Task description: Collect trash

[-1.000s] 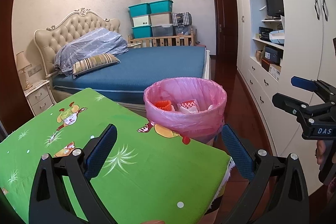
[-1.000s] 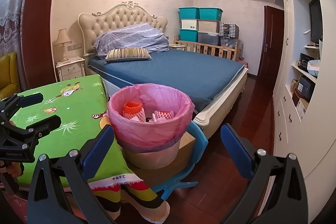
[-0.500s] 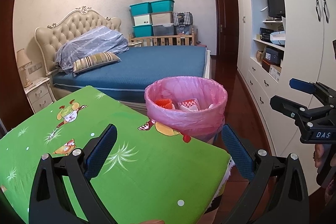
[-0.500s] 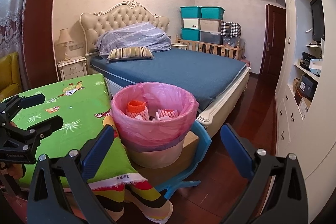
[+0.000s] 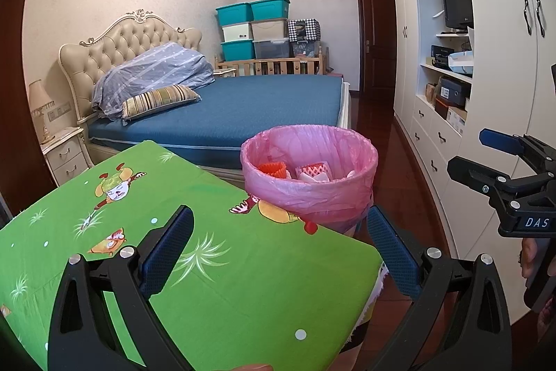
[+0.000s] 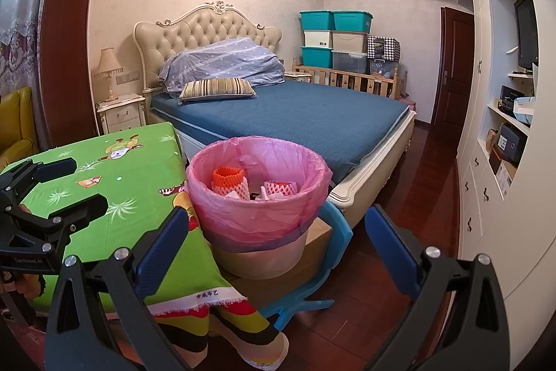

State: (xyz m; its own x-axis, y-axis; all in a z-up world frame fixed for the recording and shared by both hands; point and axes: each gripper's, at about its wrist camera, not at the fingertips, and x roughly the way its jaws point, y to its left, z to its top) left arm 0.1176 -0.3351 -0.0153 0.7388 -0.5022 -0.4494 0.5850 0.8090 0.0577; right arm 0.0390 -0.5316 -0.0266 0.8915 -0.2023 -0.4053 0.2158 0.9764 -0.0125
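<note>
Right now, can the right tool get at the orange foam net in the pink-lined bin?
Probably yes. The right tool is open and empty, the pink-lined bin sits straight ahead, and the orange foam net lies uncovered on top.

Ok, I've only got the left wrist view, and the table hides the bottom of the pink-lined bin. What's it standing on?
Observer: The bin stands on a cardboard box, and that rests on a blue plastic seat right beside the table.
Operator: Does the pink liner cover the bin all the way down?
Observer: No. The liner stops partway down, and the beige lower wall of the bin is bare below it.
</note>
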